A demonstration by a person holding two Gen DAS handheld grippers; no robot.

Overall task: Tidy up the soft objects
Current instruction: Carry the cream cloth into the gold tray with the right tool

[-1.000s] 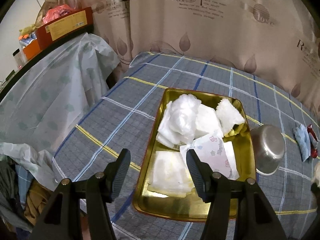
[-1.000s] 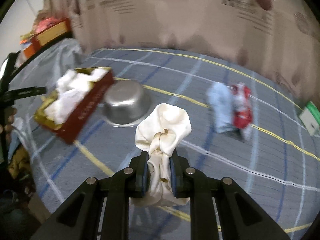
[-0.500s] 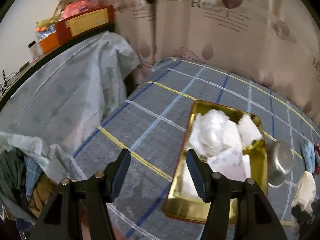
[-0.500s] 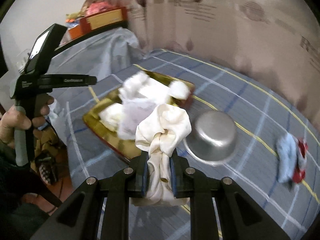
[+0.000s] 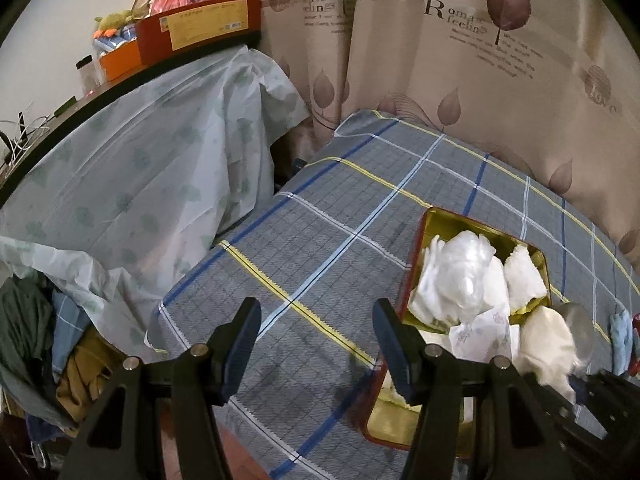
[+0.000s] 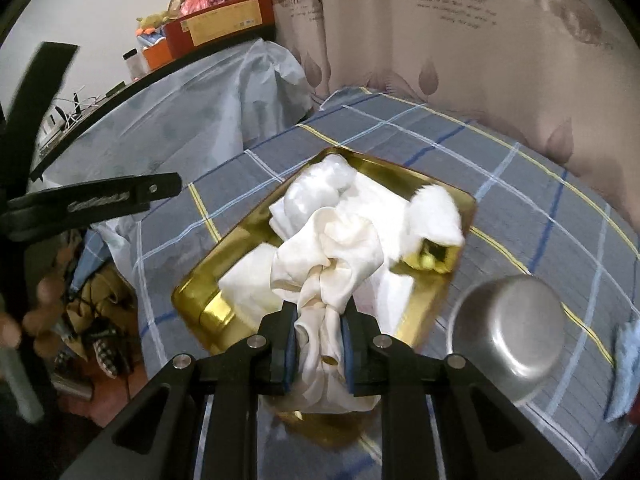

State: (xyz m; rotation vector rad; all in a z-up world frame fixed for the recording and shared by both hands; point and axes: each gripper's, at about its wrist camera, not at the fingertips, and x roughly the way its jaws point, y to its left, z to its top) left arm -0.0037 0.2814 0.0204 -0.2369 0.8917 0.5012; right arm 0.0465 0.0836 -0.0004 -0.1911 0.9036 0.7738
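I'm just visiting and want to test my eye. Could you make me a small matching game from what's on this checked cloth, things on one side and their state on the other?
Things:
1. cream cloth
2. gold tray
3. steel bowl
4. left gripper

States:
a. upside down on the cloth
b. open, holding nothing
c. pinched in the right gripper
d. holding white soft items

Pairs: 1-c, 2-d, 3-a, 4-b

Dim indoor light, fisheye-warped edges, perhaps slight motion blur
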